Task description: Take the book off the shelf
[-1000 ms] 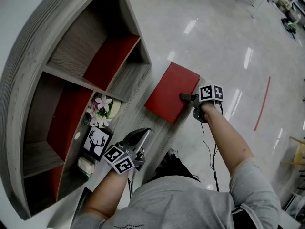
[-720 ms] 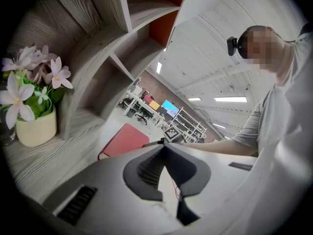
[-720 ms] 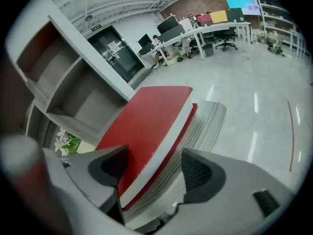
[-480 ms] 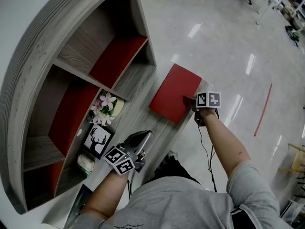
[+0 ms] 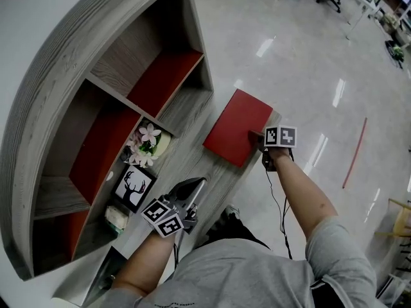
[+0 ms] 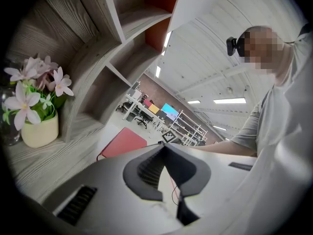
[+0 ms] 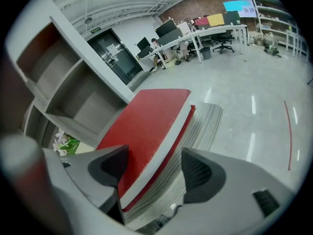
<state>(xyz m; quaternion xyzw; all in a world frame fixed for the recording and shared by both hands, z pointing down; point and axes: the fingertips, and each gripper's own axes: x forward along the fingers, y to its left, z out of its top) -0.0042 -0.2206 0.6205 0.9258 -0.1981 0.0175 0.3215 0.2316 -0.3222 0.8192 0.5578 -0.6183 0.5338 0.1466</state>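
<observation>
Red hardcover book (image 5: 236, 126) lay flat at the grey wooden counter's (image 5: 207, 169) right end, apparently delivered, the right hand-held gripper (image 5: 257, 138) straddling its corner, jaws just opened, gripping nothing.

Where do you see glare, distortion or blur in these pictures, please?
Head view: bright streaks of glare on the floor, and the shelf bows from the wide lens. Left gripper view: dark round vignette, flowers sharp. Right gripper view: book sharp, lower-left corner blurred.
</observation>
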